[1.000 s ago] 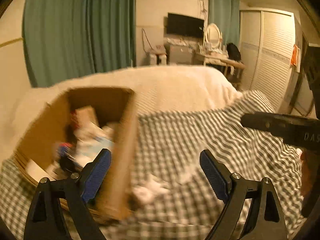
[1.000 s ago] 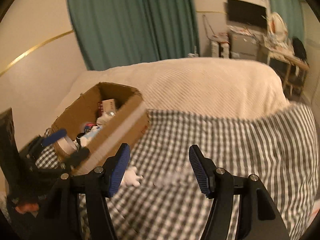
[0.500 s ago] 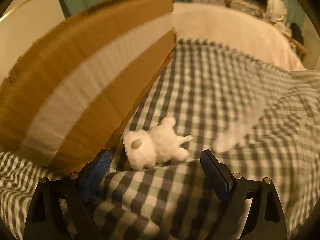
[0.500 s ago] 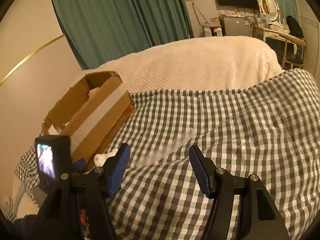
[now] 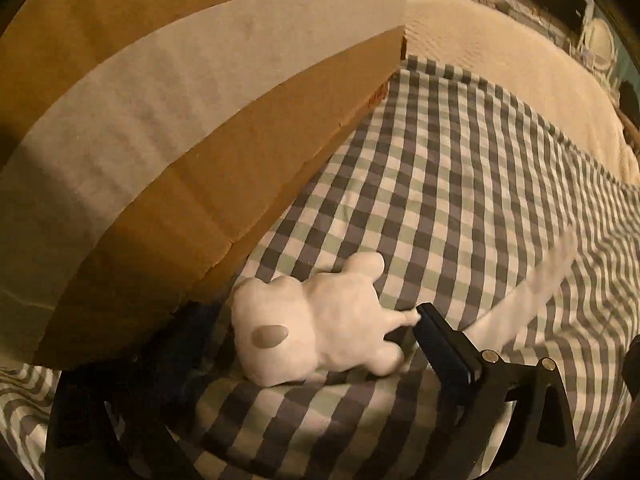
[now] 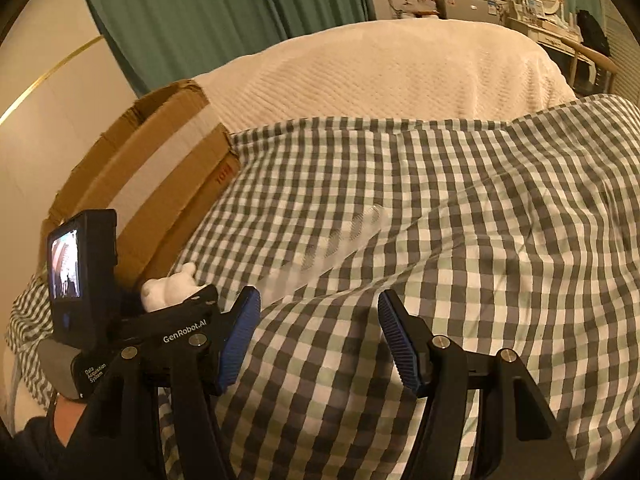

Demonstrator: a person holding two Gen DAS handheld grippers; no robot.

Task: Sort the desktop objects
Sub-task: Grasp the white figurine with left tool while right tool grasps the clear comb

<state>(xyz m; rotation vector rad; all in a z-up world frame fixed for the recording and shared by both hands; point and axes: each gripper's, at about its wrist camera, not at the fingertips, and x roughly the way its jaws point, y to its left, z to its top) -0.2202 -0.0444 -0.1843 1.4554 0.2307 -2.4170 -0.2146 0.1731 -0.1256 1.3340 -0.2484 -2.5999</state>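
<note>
A small white plush toy point(image 5: 316, 320) lies on the checked cloth point(image 5: 460, 184), just beside the taped side of the cardboard box point(image 5: 192, 120). The left gripper point(image 5: 312, 344) straddles it with jaws opening, the toy between them and its right fingertip point(image 5: 434, 334) touching a paw. The right gripper point(image 6: 318, 336) hangs over bare cloth, jaws spread and empty, near a clear ridged strip point(image 6: 340, 244).

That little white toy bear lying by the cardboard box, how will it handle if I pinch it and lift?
The bear looks soft and rounded, so it probably squashes under the opening left tongs. Small and plush-like, it is likely light. Lying flat on the checked cloth, it should not roll.
</note>
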